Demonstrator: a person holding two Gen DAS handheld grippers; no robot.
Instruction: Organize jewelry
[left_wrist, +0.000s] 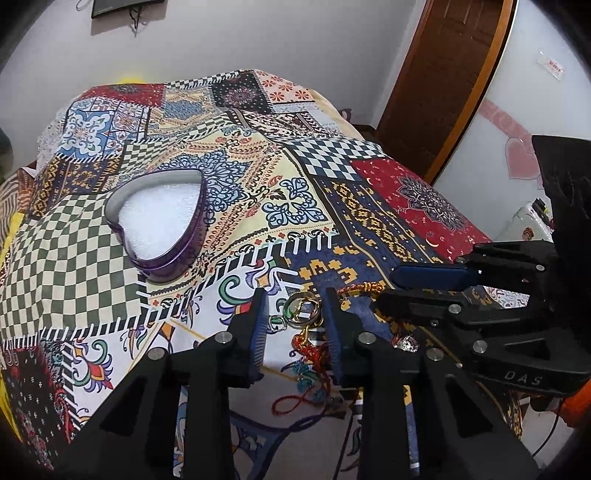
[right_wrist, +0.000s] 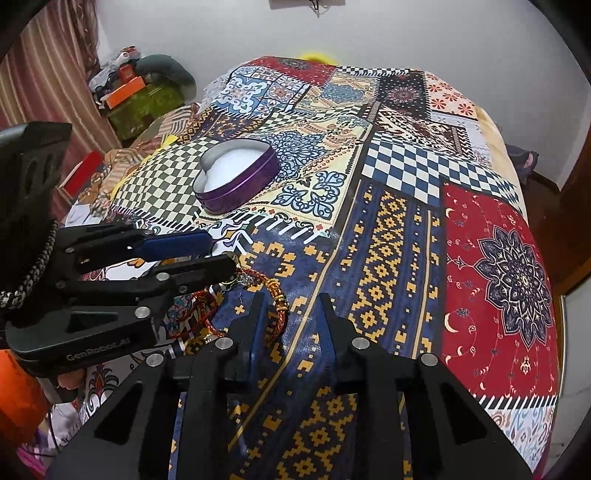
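A purple heart-shaped tin (left_wrist: 159, 225) with a white lining stands open on the patterned bedspread; it also shows in the right wrist view (right_wrist: 236, 175). A pile of jewelry lies near the front: gold and green rings (left_wrist: 299, 310), red and teal cords (left_wrist: 314, 369), and a red beaded bracelet (right_wrist: 277, 299). My left gripper (left_wrist: 295, 314) is open, its fingers on either side of the rings just above the cloth. My right gripper (right_wrist: 290, 314) is open and empty, its left finger beside the bracelet.
The patchwork bedspread (right_wrist: 406, 221) covers the whole bed. A wooden door (left_wrist: 443, 74) stands at the right. Striped curtains and a cluttered green stand (right_wrist: 140, 96) are at the far left. Each gripper shows in the other's view (left_wrist: 424, 291) (right_wrist: 207, 254).
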